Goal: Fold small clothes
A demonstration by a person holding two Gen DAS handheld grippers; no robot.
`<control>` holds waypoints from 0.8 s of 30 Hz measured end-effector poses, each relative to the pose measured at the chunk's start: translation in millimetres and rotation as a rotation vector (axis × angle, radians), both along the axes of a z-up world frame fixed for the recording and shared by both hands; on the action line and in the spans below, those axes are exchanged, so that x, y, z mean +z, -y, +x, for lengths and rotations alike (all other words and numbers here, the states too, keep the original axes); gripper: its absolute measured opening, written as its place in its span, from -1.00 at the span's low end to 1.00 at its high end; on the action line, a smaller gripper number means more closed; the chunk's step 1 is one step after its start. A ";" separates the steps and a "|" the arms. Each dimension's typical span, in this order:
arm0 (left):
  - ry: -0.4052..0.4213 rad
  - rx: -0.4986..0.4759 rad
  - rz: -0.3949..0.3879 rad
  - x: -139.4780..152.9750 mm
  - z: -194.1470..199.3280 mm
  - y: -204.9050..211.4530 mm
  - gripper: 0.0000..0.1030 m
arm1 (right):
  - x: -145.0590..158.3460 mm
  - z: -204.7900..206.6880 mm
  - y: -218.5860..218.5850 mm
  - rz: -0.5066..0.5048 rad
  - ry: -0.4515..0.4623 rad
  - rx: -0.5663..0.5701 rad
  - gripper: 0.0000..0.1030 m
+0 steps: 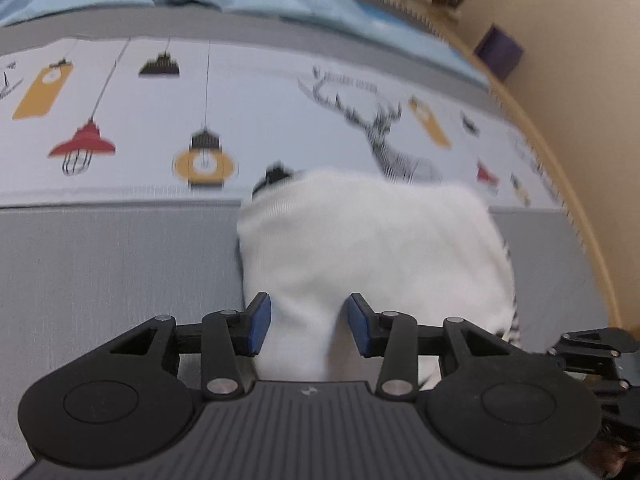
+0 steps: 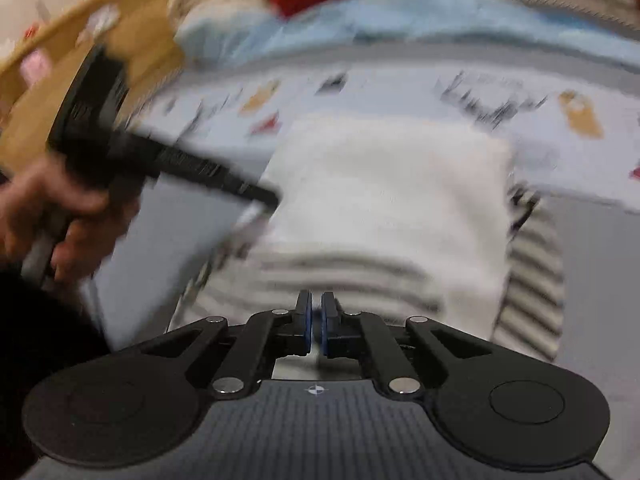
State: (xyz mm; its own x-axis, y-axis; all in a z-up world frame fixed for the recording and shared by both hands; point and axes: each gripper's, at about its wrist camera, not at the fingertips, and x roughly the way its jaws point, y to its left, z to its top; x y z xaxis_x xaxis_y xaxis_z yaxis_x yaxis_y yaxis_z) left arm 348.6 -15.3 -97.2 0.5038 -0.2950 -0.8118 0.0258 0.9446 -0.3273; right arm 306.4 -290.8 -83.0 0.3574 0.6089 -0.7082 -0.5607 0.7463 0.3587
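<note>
**White cloth mid-fold, both tongs right on it**

White knit with grey stripes underneath, that's your small garment (image 1: 372, 256), lying on the grey band of the printed cloth (image 1: 240, 120) with the lamps and the deer. Your left gripper (image 1: 308, 326) has its blue pads apart with a tongue of the white fabric between them; the left pad touches it, the right one shows a sliver of gap, so no real pinch. Your right gripper (image 2: 316, 322) is nearly closed at the striped edge (image 2: 320, 268), though the blur hides whether any fabric is caught. In the right wrist view your left hand (image 2: 60, 216) is off to the left on the handle.
</note>
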 end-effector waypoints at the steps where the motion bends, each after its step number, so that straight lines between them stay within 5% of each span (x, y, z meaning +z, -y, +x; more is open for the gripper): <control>1: 0.019 0.008 -0.012 3.2 1.8 -1.4 -0.10 | 0.0 3.8 2.3 0.001 0.014 -0.036 -0.92; 6: 0.069 0.000 -0.037 8.0 13.9 4.4 -0.10 | -23.9 22.2 4.3 -0.164 -0.040 -0.136 -0.92; 9: 0.032 -0.021 0.035 -7.9 25.5 14.1 -0.10 | -32.2 18.8 0.6 -0.235 -0.039 -0.100 -0.92; 13: -0.010 -0.010 0.059 -25.2 34.5 17.1 -0.10 | -30.7 20.6 6.9 -0.195 -0.059 -0.120 -0.92; 18: 0.018 0.044 -0.002 -11.4 31.1 3.7 -0.01 | -16.5 29.4 12.9 -0.152 -0.020 -0.201 -0.91; 24: 0.020 0.084 -0.053 -2.3 22.9 -12.4 -0.01 | -3.5 49.4 14.1 -0.089 0.082 -0.339 -0.50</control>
State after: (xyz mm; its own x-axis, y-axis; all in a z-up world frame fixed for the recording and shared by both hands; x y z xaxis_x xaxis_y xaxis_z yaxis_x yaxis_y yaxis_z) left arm 371.6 -2.9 -99.5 0.5444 -0.2935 -0.7858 -0.0459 0.9250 -0.3773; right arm 355.8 -304.9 -86.5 0.5864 0.3835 -0.7135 -0.3003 0.9210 0.2482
